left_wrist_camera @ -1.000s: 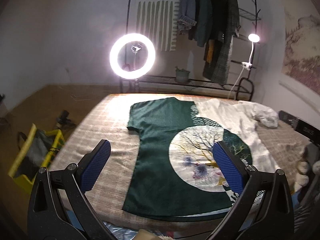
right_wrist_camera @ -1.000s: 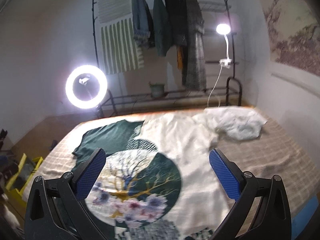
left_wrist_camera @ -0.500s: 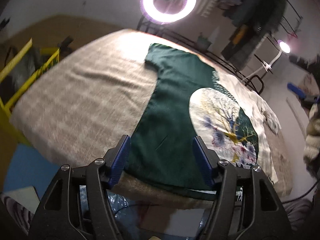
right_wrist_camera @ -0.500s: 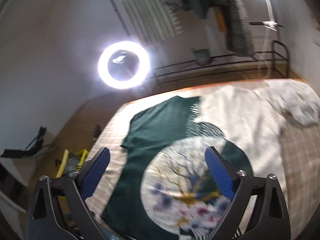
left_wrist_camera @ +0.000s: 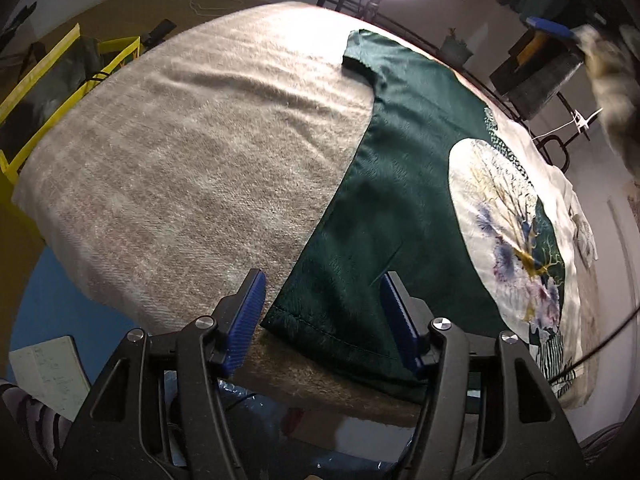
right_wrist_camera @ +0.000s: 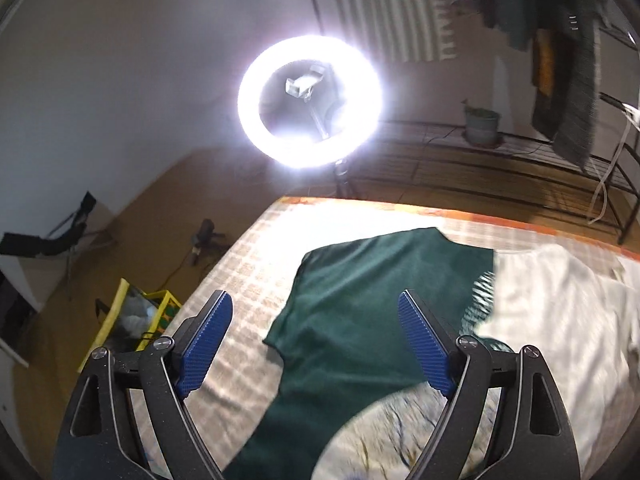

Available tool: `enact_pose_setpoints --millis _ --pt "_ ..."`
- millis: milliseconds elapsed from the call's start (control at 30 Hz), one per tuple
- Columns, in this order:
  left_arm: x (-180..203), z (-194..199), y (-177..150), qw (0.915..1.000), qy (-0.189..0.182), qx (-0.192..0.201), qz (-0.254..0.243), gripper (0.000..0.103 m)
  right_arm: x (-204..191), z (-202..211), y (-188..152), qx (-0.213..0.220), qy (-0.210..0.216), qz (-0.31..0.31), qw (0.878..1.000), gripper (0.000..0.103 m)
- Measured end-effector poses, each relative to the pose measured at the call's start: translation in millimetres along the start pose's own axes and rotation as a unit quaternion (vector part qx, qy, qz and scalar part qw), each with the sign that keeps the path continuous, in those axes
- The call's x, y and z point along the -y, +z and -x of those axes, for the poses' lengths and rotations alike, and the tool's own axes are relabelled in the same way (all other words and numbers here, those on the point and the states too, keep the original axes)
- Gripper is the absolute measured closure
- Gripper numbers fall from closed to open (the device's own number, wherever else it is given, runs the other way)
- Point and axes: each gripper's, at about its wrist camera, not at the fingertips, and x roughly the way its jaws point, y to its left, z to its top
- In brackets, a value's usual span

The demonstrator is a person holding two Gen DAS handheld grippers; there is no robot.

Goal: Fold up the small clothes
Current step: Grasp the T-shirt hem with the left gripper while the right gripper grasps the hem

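A dark green T-shirt [left_wrist_camera: 400, 184] with a round white tree print lies flat on the beige blanket [left_wrist_camera: 192, 152]; its right half is white. My left gripper [left_wrist_camera: 324, 320] is open, low over the shirt's near left hem corner, one blue pad on each side of it. My right gripper [right_wrist_camera: 312, 344] is open above the shirt's left sleeve and shoulder [right_wrist_camera: 360, 292], not touching the cloth.
A lit ring light [right_wrist_camera: 310, 100] stands behind the bed's far edge. A yellow-framed basket [right_wrist_camera: 132, 320] sits on the floor to the left. A clothes rack [right_wrist_camera: 560, 60] with hanging garments is at the back right. A notebook [left_wrist_camera: 48, 372] lies below the near edge.
My left gripper has dropped toward the shirt's near hem corner and narrowed slightly. My right gripper has swung left and forward over the sleeve area.
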Motion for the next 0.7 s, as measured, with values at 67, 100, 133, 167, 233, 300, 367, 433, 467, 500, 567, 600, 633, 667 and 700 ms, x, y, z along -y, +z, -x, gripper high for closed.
enact_pose_setpoints --millis 67,100,133,167,233,300,367,433,467,500,567,600,633,667,700 --pt "-1 -1 2 1.0000 -0.001 0.003 0.002 0.044 -5 -31 9 -0.018 0.004 -0.004 1.000 0.018" --pt "-2 -2 3 1.0000 0.000 0.005 0.003 0.045 -7 -47 13 -0.027 0.006 -0.008 1.000 0.018" --pt "-2 -3 4 1.0000 0.001 0.006 0.004 0.047 -9 -67 17 -0.038 0.011 -0.014 0.999 0.020" --pt "-2 -3 4 1.0000 0.001 0.008 0.005 0.050 -11 -81 19 -0.046 0.013 -0.021 0.999 0.020" --pt "-2 -5 7 0.9999 -0.002 0.007 0.009 0.057 -16 -109 22 -0.060 0.013 -0.031 0.998 0.023" --pt "-3 -6 9 0.9999 -0.004 0.009 0.009 0.062 -22 -139 22 -0.077 0.004 -0.032 0.997 0.029" --pt "-3 -7 11 0.9999 -0.008 0.008 0.009 0.072 -27 -169 20 -0.100 -0.010 -0.024 0.995 0.037" --pt "-5 -9 13 0.9993 -0.031 -0.002 0.023 0.079 -31 -197 15 -0.124 -0.023 -0.015 0.992 0.041" --pt "-6 -11 14 0.9987 -0.041 -0.007 0.030 0.085 -33 -206 15 -0.131 -0.025 -0.013 0.991 0.042" --pt "-7 -12 15 0.9980 -0.050 -0.013 0.037 0.089 -34 -216 14 -0.137 -0.026 -0.010 0.990 0.043" --pt "-8 -15 16 0.9969 -0.060 -0.019 0.046 0.095 -37 -232 12 -0.148 -0.031 0.002 0.988 0.047" --pt "-7 -16 16 0.9968 -0.062 -0.019 0.047 0.096 -39 -240 10 -0.154 -0.035 0.010 0.987 0.047" --pt "-7 -16 17 0.9967 -0.064 -0.019 0.047 0.097 -41 -247 8 -0.160 -0.042 0.021 0.986 0.047" --pt "-6 -17 18 0.9966 -0.066 -0.020 0.046 0.098 -43 -253 8 -0.165 -0.046 0.026 0.985 0.048" --pt "-5 -18 18 0.9965 -0.067 -0.021 0.045 0.098 -43 -258 6 -0.171 -0.050 0.031 0.983 0.049"
